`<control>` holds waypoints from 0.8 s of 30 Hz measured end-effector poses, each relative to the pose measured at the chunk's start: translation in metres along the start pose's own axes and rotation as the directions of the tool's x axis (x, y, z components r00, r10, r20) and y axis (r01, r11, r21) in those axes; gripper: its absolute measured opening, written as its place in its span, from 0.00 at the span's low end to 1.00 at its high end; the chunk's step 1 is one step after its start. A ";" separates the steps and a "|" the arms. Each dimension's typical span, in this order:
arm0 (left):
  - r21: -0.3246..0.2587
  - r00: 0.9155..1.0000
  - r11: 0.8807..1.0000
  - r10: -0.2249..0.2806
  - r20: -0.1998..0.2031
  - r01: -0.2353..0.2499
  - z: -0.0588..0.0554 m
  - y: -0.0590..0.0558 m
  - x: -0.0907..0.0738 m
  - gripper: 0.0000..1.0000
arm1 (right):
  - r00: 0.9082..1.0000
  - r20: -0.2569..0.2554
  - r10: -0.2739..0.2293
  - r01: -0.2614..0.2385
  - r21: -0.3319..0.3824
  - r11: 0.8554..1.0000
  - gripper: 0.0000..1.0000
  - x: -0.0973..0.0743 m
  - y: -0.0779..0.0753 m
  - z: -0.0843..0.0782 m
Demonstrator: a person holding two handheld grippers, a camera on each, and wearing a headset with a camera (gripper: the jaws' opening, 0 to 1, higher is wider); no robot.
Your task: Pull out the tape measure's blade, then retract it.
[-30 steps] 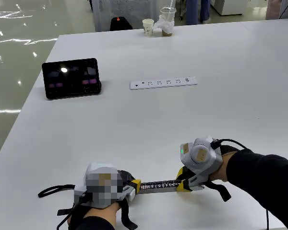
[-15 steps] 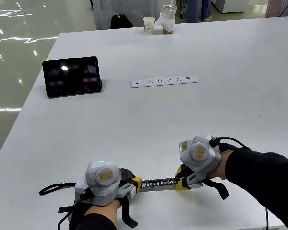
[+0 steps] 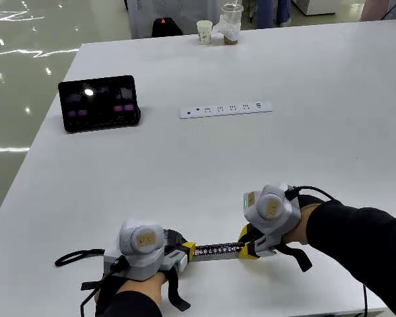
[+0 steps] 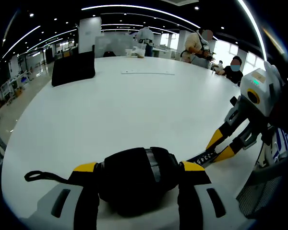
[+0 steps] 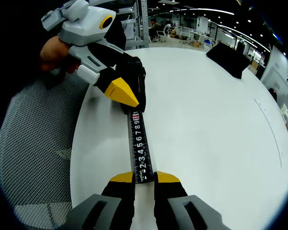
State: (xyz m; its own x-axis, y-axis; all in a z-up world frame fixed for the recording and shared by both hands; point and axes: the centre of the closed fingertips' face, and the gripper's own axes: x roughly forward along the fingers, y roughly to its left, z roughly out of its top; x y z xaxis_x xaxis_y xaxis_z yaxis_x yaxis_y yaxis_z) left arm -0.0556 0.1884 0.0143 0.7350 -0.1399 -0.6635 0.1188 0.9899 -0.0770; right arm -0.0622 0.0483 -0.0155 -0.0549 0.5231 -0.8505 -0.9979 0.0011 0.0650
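Note:
The black tape measure case (image 4: 134,178) rests on the white table (image 3: 204,165) near its front edge, with my left gripper (image 4: 139,167) shut around it. A short length of numbered blade (image 5: 139,148) stretches from the case (image 5: 134,84) to my right gripper (image 5: 144,177), which is shut on the blade's end. In the head view the blade (image 3: 216,249) spans between the left gripper (image 3: 175,254) and the right gripper (image 3: 247,247). A black wrist strap (image 3: 76,256) trails left of the case.
A dark tablet (image 3: 99,103) stands at the left. A white power strip (image 3: 226,109) lies mid-table. Cups (image 3: 204,31) sit at the far edge. People are seated beyond the table's far right (image 4: 233,69). A mesh chair (image 5: 33,143) is below the front edge.
The right gripper has drifted slightly up and left; the blade span between the grippers looks about the same or a touch shorter. The head camera has shifted a little.

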 end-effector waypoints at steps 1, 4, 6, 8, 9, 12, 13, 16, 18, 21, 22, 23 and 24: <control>0.000 1.000 1.000 0.000 0.000 0.000 0.000 0.000 0.000 0.61 | 1.000 0.002 0.000 0.000 0.000 1.000 0.12 0.001 0.000 0.001; 0.000 1.000 1.000 0.000 0.000 0.000 0.000 0.001 0.000 0.61 | 1.000 0.004 -0.001 0.001 -0.001 1.000 0.12 0.001 0.001 0.002; 0.000 1.000 1.000 0.000 0.000 0.000 0.000 0.001 0.000 0.61 | 1.000 0.006 -0.002 0.002 -0.001 1.000 0.12 0.002 0.001 0.003; 0.000 1.000 1.000 0.000 0.000 0.000 0.000 0.001 0.000 0.61 | 1.000 0.008 -0.001 0.001 -0.001 1.000 0.12 0.002 0.001 0.003; 0.000 1.000 1.000 0.000 0.001 0.000 0.000 0.001 0.000 0.61 | 1.000 0.008 -0.001 0.001 0.000 1.000 0.12 0.002 0.001 0.004; 0.000 1.000 1.000 0.000 0.002 0.000 0.000 0.001 0.000 0.61 | 1.000 0.014 0.001 -0.001 0.011 1.000 0.12 0.002 0.001 0.005; 0.000 1.000 1.000 0.000 0.002 0.000 0.000 0.001 0.000 0.61 | 1.000 0.018 0.002 -0.002 0.007 1.000 0.12 0.002 0.001 0.005; 0.000 1.000 1.000 0.000 0.002 0.000 0.000 0.001 0.000 0.61 | 1.000 0.022 0.003 -0.004 0.010 1.000 0.12 0.002 0.001 0.006; 0.000 1.000 1.000 0.000 0.002 0.000 0.000 0.001 0.000 0.61 | 1.000 0.028 0.004 -0.004 0.013 1.000 0.12 0.002 0.001 0.006; 0.000 1.000 1.000 -0.001 0.002 0.001 0.001 0.001 0.000 0.61 | 0.999 0.034 0.002 -0.003 0.013 1.000 0.12 0.003 0.001 0.008; 0.000 1.000 1.000 -0.001 0.002 0.001 0.001 0.001 0.000 0.61 | 0.999 0.035 0.003 -0.003 0.012 1.000 0.12 0.003 0.001 0.008; 0.000 1.000 1.000 -0.001 0.001 0.001 0.001 0.001 0.000 0.61 | 0.999 0.037 0.002 -0.003 0.012 1.000 0.12 0.003 0.001 0.008; 0.000 1.000 1.000 0.000 0.001 0.000 0.001 0.001 0.000 0.61 | 0.999 0.038 0.002 -0.002 0.012 1.000 0.12 0.003 0.001 0.009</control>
State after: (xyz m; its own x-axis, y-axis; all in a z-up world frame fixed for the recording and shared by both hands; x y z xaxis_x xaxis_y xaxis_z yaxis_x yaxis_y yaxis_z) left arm -0.0549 0.1891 0.0148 0.7356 -0.1404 -0.6627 0.1191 0.9899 -0.0775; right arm -0.0633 0.0574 -0.0137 -0.0551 0.5552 -0.8299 -0.9973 0.0101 0.0730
